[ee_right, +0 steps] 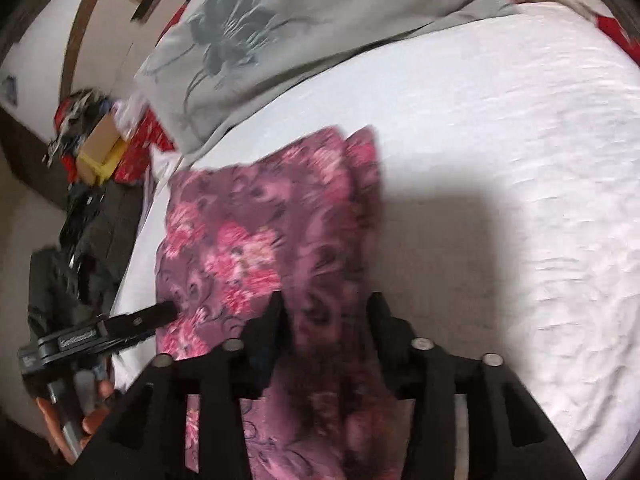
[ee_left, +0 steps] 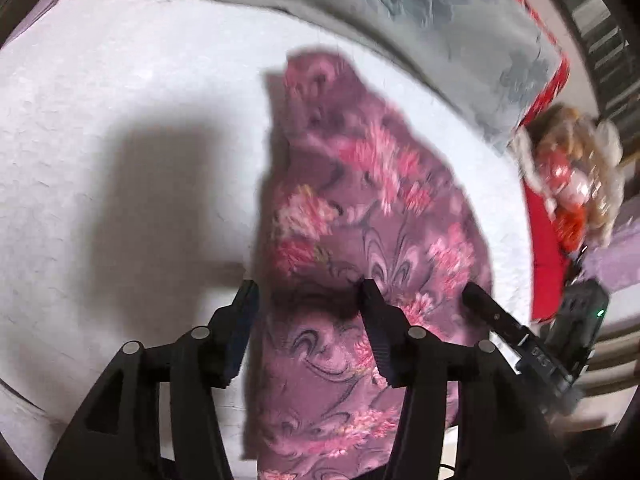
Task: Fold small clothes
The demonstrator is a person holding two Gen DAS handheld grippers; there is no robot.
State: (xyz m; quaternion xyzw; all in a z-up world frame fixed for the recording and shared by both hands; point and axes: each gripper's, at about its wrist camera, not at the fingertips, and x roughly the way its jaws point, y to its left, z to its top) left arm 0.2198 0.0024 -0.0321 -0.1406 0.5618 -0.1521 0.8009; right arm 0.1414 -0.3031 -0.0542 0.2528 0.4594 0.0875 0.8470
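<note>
Floral garment (ee_left: 360,208), soft, light and limp, is spread on the white bed (ee_left: 120,80), its near edge lying between the spread fingers of both the left hand-held gripper (ee_left: 308,292) and right hand-held gripper (ee_right: 326,304); corners are judged the best hold.

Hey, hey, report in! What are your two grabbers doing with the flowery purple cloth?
Left gripper open, straddling floral cloth. Right gripper open, over same cloth. Cloth lying on white bedsheet. Grey pillow beyond, not in the way.
</note>
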